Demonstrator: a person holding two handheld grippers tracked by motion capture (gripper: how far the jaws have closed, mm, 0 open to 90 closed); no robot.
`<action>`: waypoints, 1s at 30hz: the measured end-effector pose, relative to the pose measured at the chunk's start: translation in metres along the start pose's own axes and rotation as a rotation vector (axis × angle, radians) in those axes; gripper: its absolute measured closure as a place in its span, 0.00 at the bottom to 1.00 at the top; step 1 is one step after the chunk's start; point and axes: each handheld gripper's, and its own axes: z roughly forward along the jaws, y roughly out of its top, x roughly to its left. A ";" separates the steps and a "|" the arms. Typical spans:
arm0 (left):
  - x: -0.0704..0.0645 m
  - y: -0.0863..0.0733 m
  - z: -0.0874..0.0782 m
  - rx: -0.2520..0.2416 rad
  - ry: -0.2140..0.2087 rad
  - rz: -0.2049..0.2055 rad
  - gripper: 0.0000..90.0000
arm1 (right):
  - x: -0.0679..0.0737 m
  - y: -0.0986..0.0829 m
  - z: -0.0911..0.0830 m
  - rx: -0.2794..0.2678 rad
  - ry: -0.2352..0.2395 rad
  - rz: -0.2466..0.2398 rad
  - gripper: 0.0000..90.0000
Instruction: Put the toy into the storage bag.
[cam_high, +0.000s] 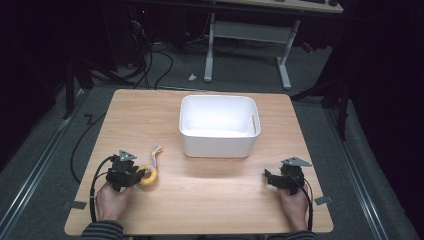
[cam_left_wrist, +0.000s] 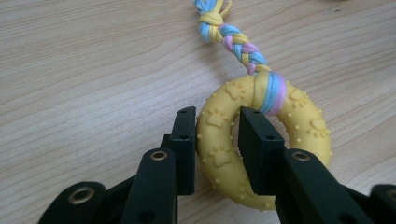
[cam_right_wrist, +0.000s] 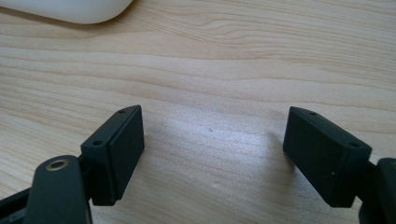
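Note:
A yellow rubber ring toy (cam_left_wrist: 299, 121) with paw prints lies on the wooden table (cam_high: 210, 200), with a braided pastel rope (cam_left_wrist: 233, 39) tied to it. My left gripper (cam_left_wrist: 217, 140) is shut on the ring's left side, one jaw outside the ring and one in its hole. From above, the ring (cam_high: 149, 175) sits at the front left, right by the left gripper (cam_high: 136, 176). At the front right, my right gripper (cam_high: 270, 178) rests on the table, open, and nothing lies between its jaws (cam_right_wrist: 212, 149). A white bin (cam_high: 218, 126) stands behind the table's middle.
The bin's rounded corner (cam_right_wrist: 70, 9) shows beyond the right gripper. Cables and a desk frame (cam_high: 247, 42) lie on the floor past the table's far edge. Bare wood spans the table's front between both hands.

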 end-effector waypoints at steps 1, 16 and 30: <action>-0.001 0.000 -0.001 -0.002 -0.002 0.003 0.76 | 0.000 0.000 0.000 0.000 0.000 0.000 0.23; -0.004 0.006 -0.014 -0.022 -0.042 -0.007 0.76 | 0.000 0.000 0.000 -0.002 0.002 -0.003 0.23; -0.006 0.015 -0.030 -0.043 -0.081 -0.011 0.76 | 0.000 0.000 0.000 -0.002 0.003 -0.004 0.23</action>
